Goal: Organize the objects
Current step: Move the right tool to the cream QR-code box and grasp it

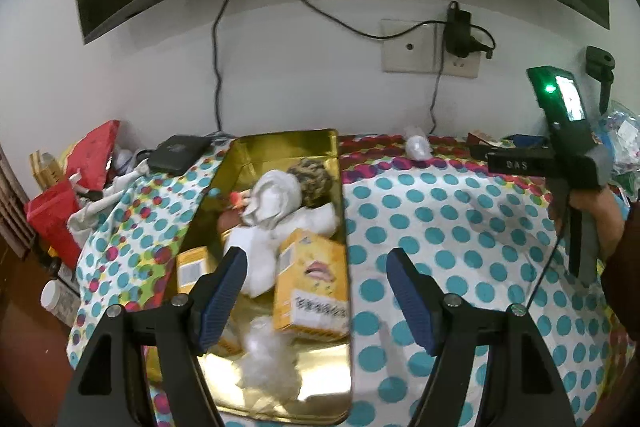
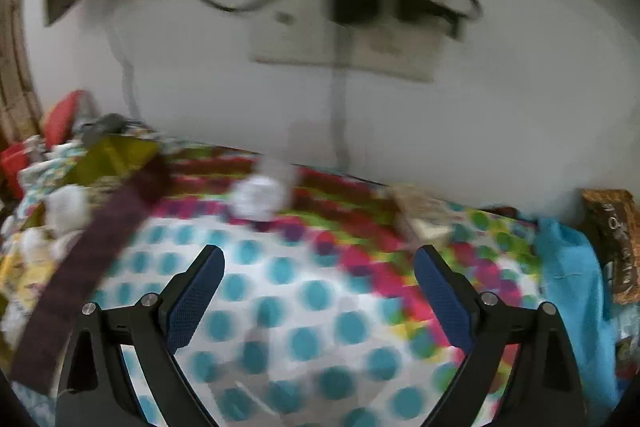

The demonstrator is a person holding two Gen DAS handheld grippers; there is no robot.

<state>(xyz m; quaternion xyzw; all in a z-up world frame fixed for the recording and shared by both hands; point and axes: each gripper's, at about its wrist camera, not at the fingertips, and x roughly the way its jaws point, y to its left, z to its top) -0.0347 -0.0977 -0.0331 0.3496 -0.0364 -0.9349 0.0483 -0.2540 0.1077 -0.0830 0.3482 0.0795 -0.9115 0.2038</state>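
Note:
An open gold tin (image 1: 280, 387) lies on the dotted cloth and holds a white plaster head (image 1: 276, 199), a white stuffed piece, a yellow box (image 1: 312, 287), a second yellow box (image 1: 192, 267) and crumpled plastic (image 1: 268, 359). My left gripper (image 1: 316, 263) is open and empty just above the tin's near right side. My right gripper (image 2: 318, 263) is open and empty over the cloth; its view is blurred. A small white crumpled object (image 2: 260, 199) lies ahead of it near the wall, also in the left wrist view (image 1: 418, 147). The right gripper's body (image 1: 568, 147) shows at the right.
The polka-dot cloth (image 1: 440, 227) covers the surface. Red bags and clutter (image 1: 60, 211) sit at the left edge. A black device (image 1: 176, 153) lies behind the tin. A blue bag (image 2: 572, 287) and brown packet (image 2: 616, 227) are at the right. A wall socket with charger (image 1: 456, 35) and a TV hang above.

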